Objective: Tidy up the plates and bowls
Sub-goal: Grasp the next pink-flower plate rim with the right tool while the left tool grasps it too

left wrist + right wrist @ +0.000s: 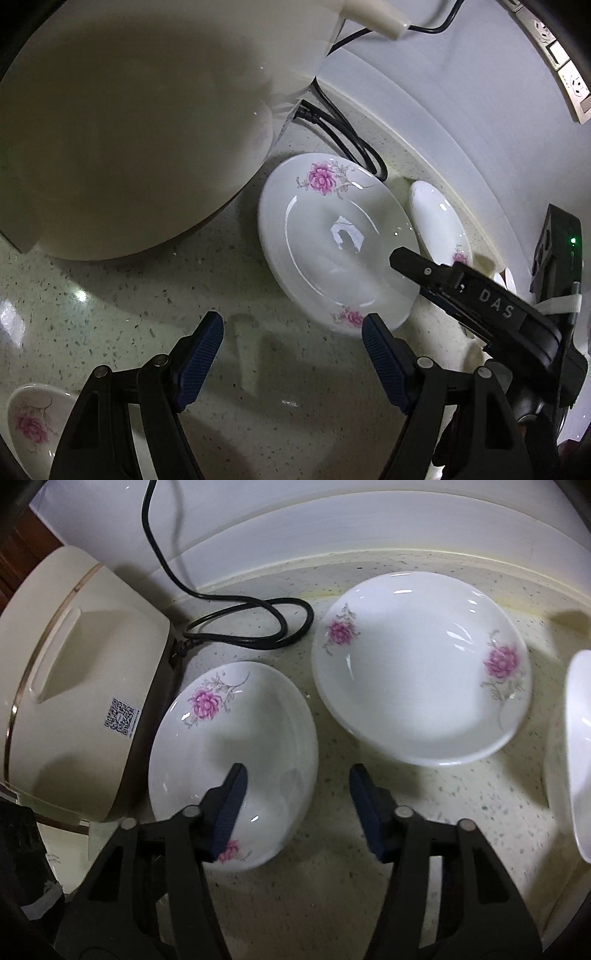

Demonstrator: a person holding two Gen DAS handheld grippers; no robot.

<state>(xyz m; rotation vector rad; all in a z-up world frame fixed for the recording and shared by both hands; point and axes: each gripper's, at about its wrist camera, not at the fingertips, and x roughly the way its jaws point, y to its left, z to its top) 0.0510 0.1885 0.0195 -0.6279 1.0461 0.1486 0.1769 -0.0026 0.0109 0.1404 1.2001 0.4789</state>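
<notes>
Little looks done — the near plate and far plate lie apart on the counter (nothing stacked). The right gripper straddles the near plate's rim, part-open, unclamped; the left gripper hangs open, empty.

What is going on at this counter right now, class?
A person with two handheld grippers is sorting flowered dishes on a speckled counter beside a cream appliance. The right gripper straddles the near rim of the left plate, one finger over it, not clamped. The left gripper hangs open, empty. A second dish sits untouched.
</notes>
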